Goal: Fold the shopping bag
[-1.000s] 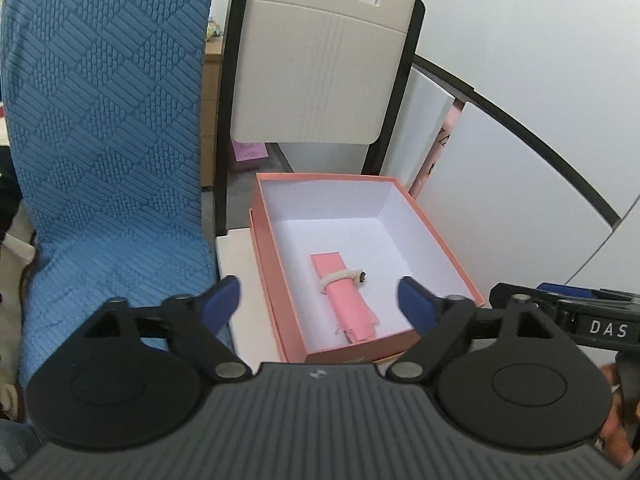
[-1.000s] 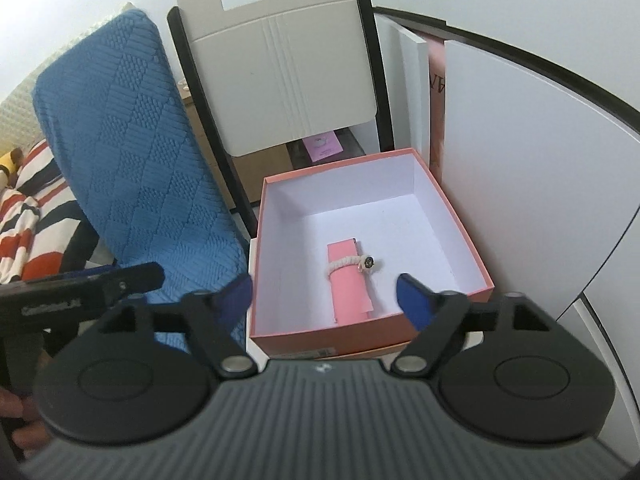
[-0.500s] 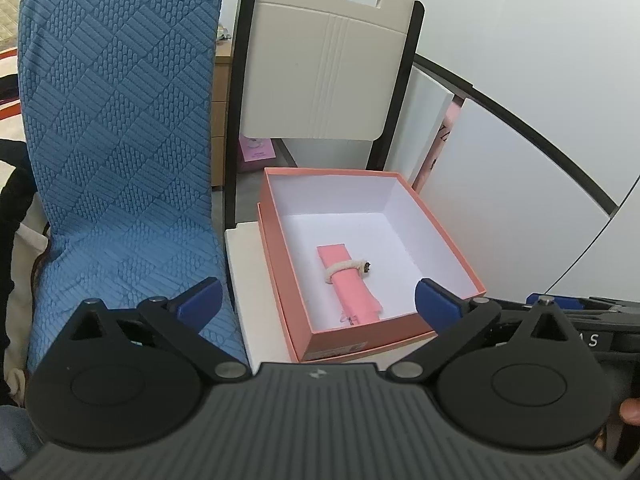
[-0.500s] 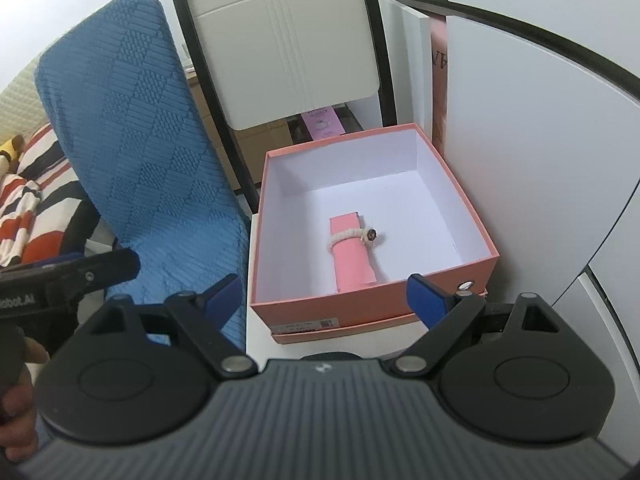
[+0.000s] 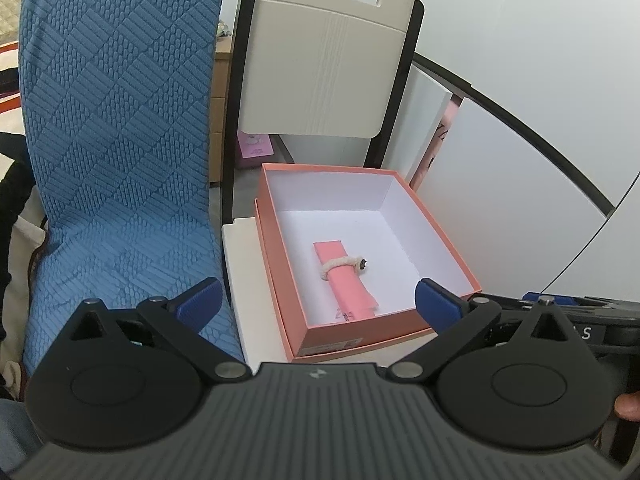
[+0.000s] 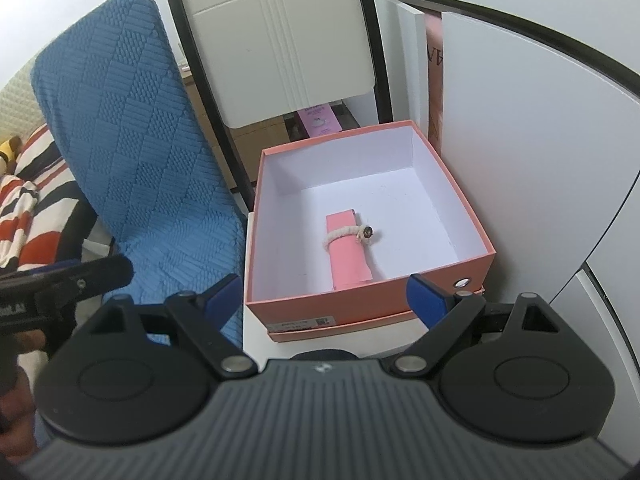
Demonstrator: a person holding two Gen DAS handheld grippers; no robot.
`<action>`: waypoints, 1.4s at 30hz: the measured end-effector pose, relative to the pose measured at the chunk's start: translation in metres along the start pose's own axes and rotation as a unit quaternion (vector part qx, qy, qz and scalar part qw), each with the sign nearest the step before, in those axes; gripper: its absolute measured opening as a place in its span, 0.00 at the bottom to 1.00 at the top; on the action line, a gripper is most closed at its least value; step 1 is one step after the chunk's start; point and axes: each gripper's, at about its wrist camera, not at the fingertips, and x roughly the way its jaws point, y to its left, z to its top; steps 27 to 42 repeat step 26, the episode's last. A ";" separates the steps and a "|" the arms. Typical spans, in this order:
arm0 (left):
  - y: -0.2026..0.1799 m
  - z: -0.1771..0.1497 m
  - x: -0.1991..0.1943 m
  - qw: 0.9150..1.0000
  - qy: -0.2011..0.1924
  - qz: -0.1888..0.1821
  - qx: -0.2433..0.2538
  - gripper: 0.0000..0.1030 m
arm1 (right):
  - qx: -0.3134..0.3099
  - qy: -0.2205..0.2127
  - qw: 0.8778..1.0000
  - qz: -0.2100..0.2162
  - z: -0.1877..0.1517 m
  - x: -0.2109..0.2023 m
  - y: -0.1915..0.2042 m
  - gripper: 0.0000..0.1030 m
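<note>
The pink shopping bag [image 5: 346, 280] [image 6: 348, 254] lies folded into a narrow strip on the white floor of an open orange box [image 5: 280, 280] [image 6: 252, 264], a cream cord looped around its middle. My left gripper [image 5: 316, 300] hovers over the box's near wall, open wide, nothing between its blue fingertips [image 5: 200, 298]. My right gripper [image 6: 322, 294] hangs in front of the box's near wall, also open and empty. Neither one touches the bag or the box.
The box rests on its lid on a white surface [image 5: 248, 280]. A blue textured chair cover [image 5: 116, 140] [image 6: 132, 152] stands left. A beige chair back [image 5: 324, 64] [image 6: 280, 40] rises behind the box. White panels [image 5: 500, 200] [image 6: 520, 160] close the right side.
Both sets of jaws have spread wider. Both grippers have drawn back a little from the box, which now shows more of its near wall. The bag has not moved.
</note>
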 end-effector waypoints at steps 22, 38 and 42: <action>0.006 -0.001 0.002 1.000 0.005 -0.003 -0.005 1.00 | -0.005 0.012 1.000 0.002 -0.001 0.005 0.004 0.88; 0.006 -0.001 0.003 1.000 0.004 0.000 -0.003 1.00 | -0.003 0.012 1.000 0.000 -0.001 0.006 0.002 0.88; 0.006 -0.001 0.003 1.000 0.004 0.000 -0.003 1.00 | -0.003 0.012 1.000 0.000 -0.001 0.006 0.002 0.88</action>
